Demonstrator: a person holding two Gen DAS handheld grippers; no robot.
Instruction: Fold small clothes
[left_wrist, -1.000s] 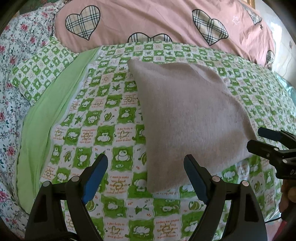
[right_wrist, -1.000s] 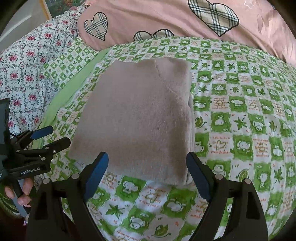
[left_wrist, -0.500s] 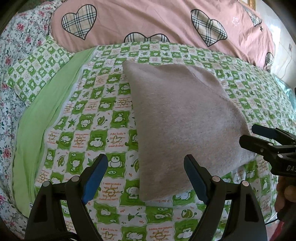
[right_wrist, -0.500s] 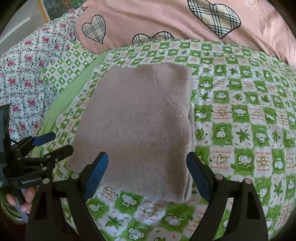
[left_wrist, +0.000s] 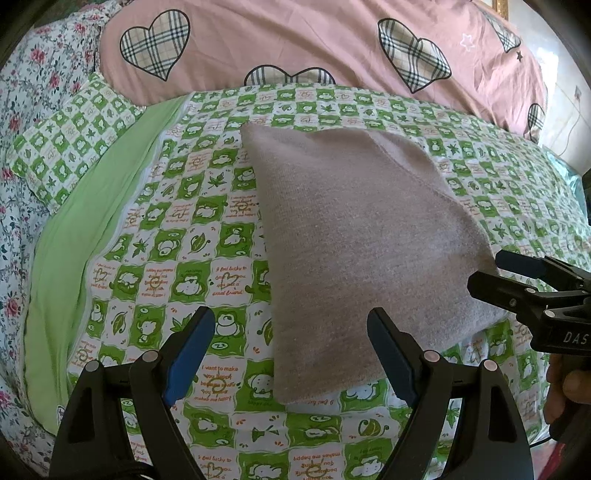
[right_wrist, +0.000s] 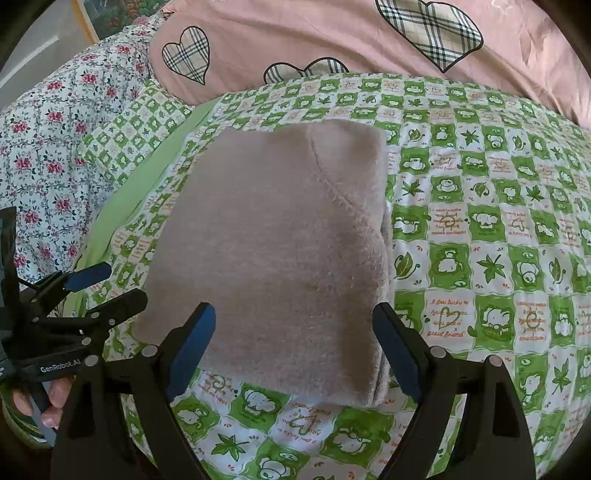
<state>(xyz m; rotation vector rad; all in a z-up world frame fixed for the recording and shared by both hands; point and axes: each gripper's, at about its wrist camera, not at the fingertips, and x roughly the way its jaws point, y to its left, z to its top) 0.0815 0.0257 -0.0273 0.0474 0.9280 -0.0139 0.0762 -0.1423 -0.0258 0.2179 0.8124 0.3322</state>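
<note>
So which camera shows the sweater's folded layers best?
Right wrist: the sweater faces it, with stacked layers showing at its near right edge. Left wrist sees the sweater slantwise, top surface only.

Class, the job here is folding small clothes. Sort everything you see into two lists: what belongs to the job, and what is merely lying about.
Belongs to the job:
folded grey-pink garment
left tongs, open
right tongs, open

Lying about:
green checked sheet
pink heart-print quilt
floral bedding
</note>
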